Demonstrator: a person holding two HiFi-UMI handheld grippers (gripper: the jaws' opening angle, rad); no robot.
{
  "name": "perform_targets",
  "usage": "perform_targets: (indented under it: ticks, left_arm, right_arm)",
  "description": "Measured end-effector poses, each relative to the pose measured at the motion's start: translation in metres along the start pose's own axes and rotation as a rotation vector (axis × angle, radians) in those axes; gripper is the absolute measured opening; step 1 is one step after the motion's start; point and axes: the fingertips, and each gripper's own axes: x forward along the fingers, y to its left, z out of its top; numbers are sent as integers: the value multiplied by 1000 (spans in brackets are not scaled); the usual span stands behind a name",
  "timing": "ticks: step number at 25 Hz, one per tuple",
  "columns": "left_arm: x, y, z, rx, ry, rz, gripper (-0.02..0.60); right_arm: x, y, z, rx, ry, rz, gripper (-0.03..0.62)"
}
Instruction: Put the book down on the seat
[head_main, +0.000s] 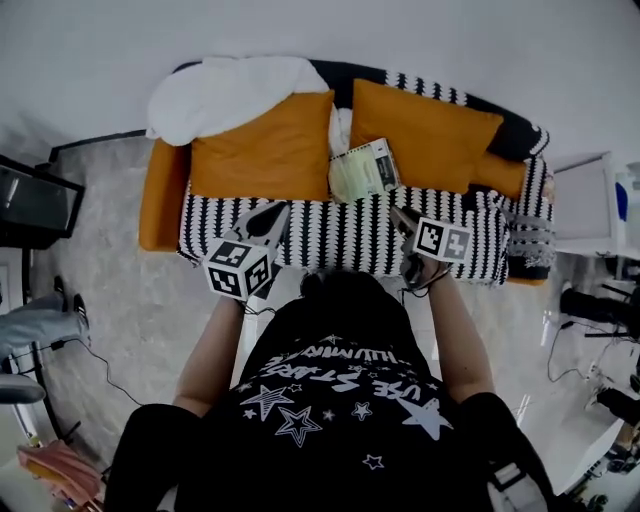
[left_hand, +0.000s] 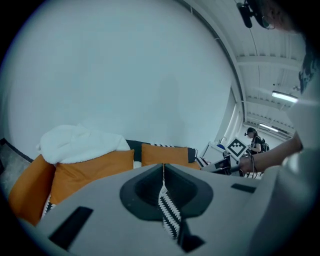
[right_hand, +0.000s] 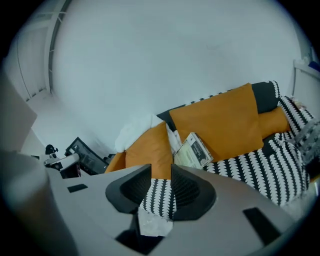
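Note:
The book (head_main: 364, 170) has a pale green cover and leans in the gap between two orange cushions, its lower edge on the black-and-white striped seat (head_main: 330, 238) of the sofa. From the right gripper view, the book (right_hand: 194, 151) lies beyond and to the right of the jaws. My right gripper (head_main: 400, 215) hovers over the seat's front, just below and right of the book; its jaws (right_hand: 161, 172) stand apart with nothing between them. My left gripper (head_main: 272, 212) hangs over the seat to the book's left, its jaws (left_hand: 163, 167) pressed together and empty.
A white blanket (head_main: 230, 90) drapes the sofa's back left above the left orange cushion (head_main: 262, 148); the right orange cushion (head_main: 425, 135) sits behind the book. A dark monitor (head_main: 35, 200) stands at the left, a white table (head_main: 585, 205) at the right. Cables run across the floor.

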Motion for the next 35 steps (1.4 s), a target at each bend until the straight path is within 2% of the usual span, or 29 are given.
perform_targets:
  ticks: [4,11,16,25,30,35]
  left_arm:
    - [2,-9,2,3,-20,-11,15]
    - [2,-35,1,14,-24,15,14]
    - [5,-79,-6,37,-25,32,15]
    - [2,-172,-24,51,-55,87,15]
    - [-13,-209,-33,49,-81,136,15]
    - [-20,-241,-43,56,-79,141,15]
  right_arm:
    - [-15,1,0,-2,-22,11,107]
    - [-35,4,-2,11,-39,97,66]
    - [-66,-4,-30,3,-9,168,57]
    - [-135,-46,-58,-21,-6,238,48]
    - [-167,-63,-78,-41,1,283,48]
    - [-187,-79,-100,-50,21,297,48]
